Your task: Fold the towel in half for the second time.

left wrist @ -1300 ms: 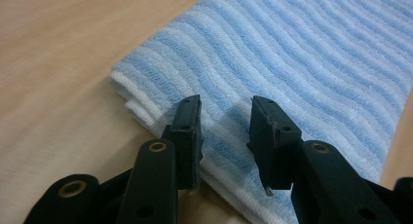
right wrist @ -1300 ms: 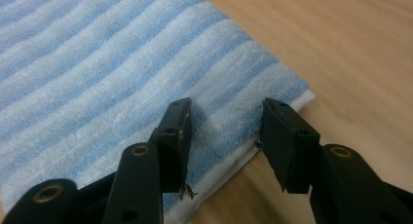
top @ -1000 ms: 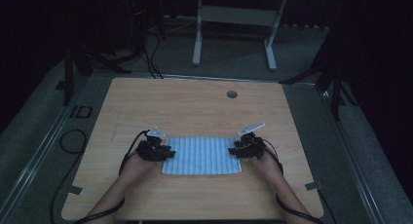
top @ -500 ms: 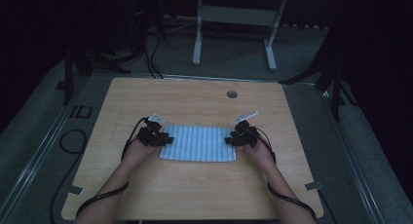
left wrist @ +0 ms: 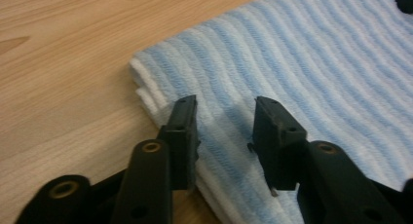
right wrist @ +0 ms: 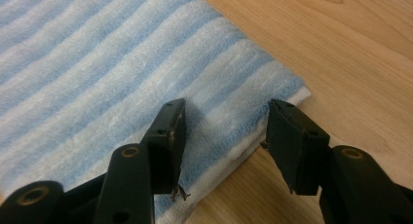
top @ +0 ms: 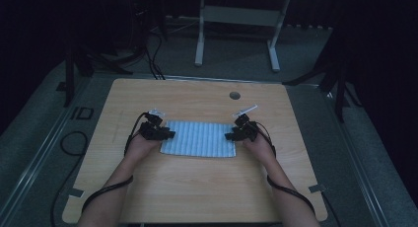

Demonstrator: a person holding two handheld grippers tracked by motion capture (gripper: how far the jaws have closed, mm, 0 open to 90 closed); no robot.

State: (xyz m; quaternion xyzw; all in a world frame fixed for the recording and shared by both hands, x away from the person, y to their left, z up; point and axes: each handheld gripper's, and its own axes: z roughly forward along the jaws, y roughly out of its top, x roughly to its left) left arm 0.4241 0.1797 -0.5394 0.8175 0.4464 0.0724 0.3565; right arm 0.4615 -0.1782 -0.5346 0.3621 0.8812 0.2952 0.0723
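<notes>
A folded towel [top: 199, 138] with blue and white stripes lies flat in the middle of the wooden table [top: 197, 187]. My left gripper [top: 170, 134] is at the towel's left end and my right gripper [top: 229, 136] at its right end, both pointing inward. In the left gripper view the open gripper [left wrist: 226, 121] straddles the towel [left wrist: 316, 63] near its folded corner; its jaws have just been opening. In the right gripper view the gripper [right wrist: 226, 121] stands open over the towel [right wrist: 87, 63] edge and has also just been opening. Towel lies between both pairs of pads, unpressed.
A round cable hole [top: 234, 95] sits near the table's far edge. Beyond the table a white metal stand [top: 236, 19] rests on the dark floor. Cables [top: 74, 138] loop on the floor to the left. Bare wood surrounds the towel.
Both hands and the towel have shifted away from the person, toward the table's far side. Both pairs of jaws now stand apart over the towel's ends.
</notes>
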